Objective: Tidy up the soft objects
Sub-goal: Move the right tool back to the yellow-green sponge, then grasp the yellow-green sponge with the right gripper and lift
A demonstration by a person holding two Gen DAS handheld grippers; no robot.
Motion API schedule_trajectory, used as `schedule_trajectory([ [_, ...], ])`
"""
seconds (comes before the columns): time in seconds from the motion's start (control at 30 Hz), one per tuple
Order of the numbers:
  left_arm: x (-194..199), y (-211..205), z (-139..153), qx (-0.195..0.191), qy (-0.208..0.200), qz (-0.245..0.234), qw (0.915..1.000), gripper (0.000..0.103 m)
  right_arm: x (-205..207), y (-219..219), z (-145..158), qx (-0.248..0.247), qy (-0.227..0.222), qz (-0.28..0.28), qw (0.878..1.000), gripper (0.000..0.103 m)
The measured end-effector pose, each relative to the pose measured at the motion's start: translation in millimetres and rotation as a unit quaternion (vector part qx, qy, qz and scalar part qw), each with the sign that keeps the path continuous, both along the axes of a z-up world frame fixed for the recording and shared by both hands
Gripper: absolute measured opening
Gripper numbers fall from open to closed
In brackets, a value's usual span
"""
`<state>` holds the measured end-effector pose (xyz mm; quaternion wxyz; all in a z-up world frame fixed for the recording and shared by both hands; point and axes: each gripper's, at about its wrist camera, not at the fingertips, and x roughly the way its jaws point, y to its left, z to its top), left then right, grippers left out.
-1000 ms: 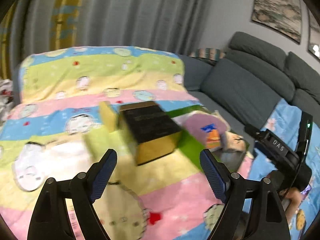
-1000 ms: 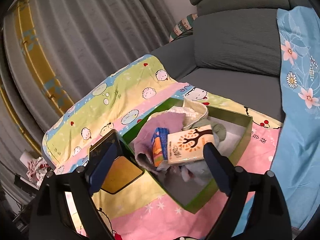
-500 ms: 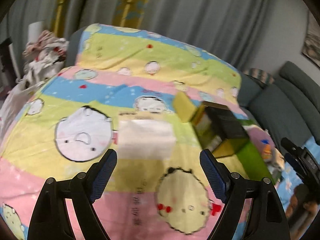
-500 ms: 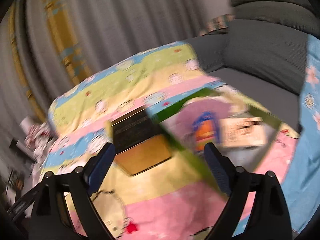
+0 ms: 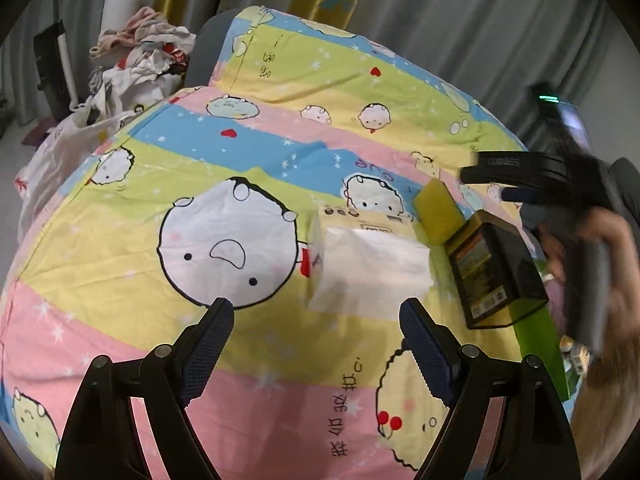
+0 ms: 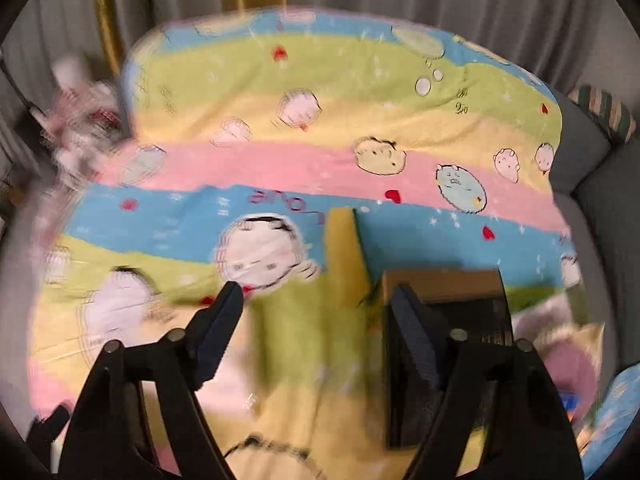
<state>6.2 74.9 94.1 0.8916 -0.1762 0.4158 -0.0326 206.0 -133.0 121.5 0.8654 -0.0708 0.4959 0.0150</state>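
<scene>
Your left tongs (image 5: 316, 320) stand wide open with nothing between the pads, hanging just short of the white tissue pack (image 5: 370, 270) on the cartoon sheet (image 5: 120, 248). Right of that pack, and touching its far right corner, a yellow sponge (image 5: 436, 212) leans against the dark tin box (image 5: 496, 268), and the green box (image 5: 540, 344) for the soft things shows at the far right edge. Your right tongs (image 6: 316, 314) are closing, yet nothing sits between the pads; that view is badly smeared, with the sponge (image 6: 344, 240) standing on edge just beyond the tips and the tin (image 6: 444, 308) partly behind the right pad.

Risks, as I judge them:
- Both tongs are near the same small cluster, so they could knock together.
- If you close before the right tongs are over the sponge, the pads will catch sheet or the tin's edge.
- Nudging the tin could topple the leaning sponge.
- A shallow pinch on the tissue pack may grab only wrapper and let it slip.
</scene>
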Motion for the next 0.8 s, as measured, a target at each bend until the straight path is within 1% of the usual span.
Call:
schedule_trajectory([
  [0.03, 1.9, 1.3, -1.2, -0.002, 0.003, 0.0, 1.0, 0.085, 16.7, 1.1, -10.6, -0.011, 0.018, -0.004, 1.0, 0.074],
  [0.13, 5.3, 6.8, -5.4, -0.016, 0.02, 0.008, 0.9996, 0.085, 46.1, 0.6, -30.7, -0.035, 0.055, -0.007, 0.998, 0.07],
  [0.23, 4.1, 5.7, -3.8, -0.016, 0.018, -0.005, 0.9997, 0.085, 65.8, -1.8, -45.8, -0.06, 0.063, -0.024, 0.996, 0.07],
  [0.3, 4.4, 5.0, -2.8, -0.02, 0.014, -0.01, 0.9996, 0.085, 75.9, -5.4, -58.4, -0.052, 0.077, -0.036, 0.995, 0.068],
  [0.33, 4.5, 4.9, -3.3, -0.022, 0.016, -0.009, 0.9996, 0.085, 79.1, -7.1, -62.4, -0.041, 0.083, -0.039, 0.995, 0.059],
  [0.37, 5.0, 4.2, -3.6, -0.023, 0.018, -0.011, 0.9995, 0.085, 81.1, -11.3, -67.3, -0.014, 0.091, -0.045, 0.995, 0.041],
  [0.4, 5.7, 3.6, -3.7, -0.025, 0.019, -0.016, 0.9994, 0.085, 83.6, -13.0, -70.3, 0.006, 0.094, -0.055, 0.994, 0.029],
  [0.43, 6.3, 2.2, -4.0, -0.034, 0.02, -0.029, 0.9988, 0.085, 82.9, -14.9, -71.2, 0.021, 0.092, -0.064, 0.993, 0.026],
  [0.5, 6.2, 0.6, -3.5, -0.041, 0.018, -0.034, 0.9984, 0.085, 75.3, -14.8, -62.3, 0.025, 0.067, -0.064, 0.995, 0.026],
  [0.53, 5.3, -0.6, -2.9, -0.038, 0.016, -0.032, 0.9986, 0.085, 69.5, -14.9, -55.0, 0.032, 0.055, -0.059, 0.996, 0.026],
  [0.6, 3.4, -3.2, -1.4, -0.021, 0.01, -0.03, 0.9993, 0.085, 50.2, -16.4, -31.9, 0.071, 0.036, -0.039, 0.996, 0.026],
  [0.67, 2.9, -5.5, 0.0, -0.014, 0.005, -0.032, 0.9994, 0.085, 25.5, -20.2, -6.9, 0.113, 0.018, -0.021, 0.993, 0.026],
  [0.73, 2.8, -6.6, 0.3, -0.017, 0.005, -0.032, 0.9993, 0.085, -6.3, -22.5, 16.7, 0.158, 0.006, 0.002, 0.987, 0.026],
  [0.77, 2.5, -7.3, 0.2, -0.016, 0.006, -0.031, 0.9994, 0.085, -30.2, -25.1, 27.9, 0.185, 0.001, 0.018, 0.983, 0.026],
  [0.8, 2.0, -8.0, 0.0, -0.012, 0.008, -0.03, 0.9995, 0.085, -46.7, -28.0, 32.4, 0.202, 0.0, 0.03, 0.979, 0.026],
])
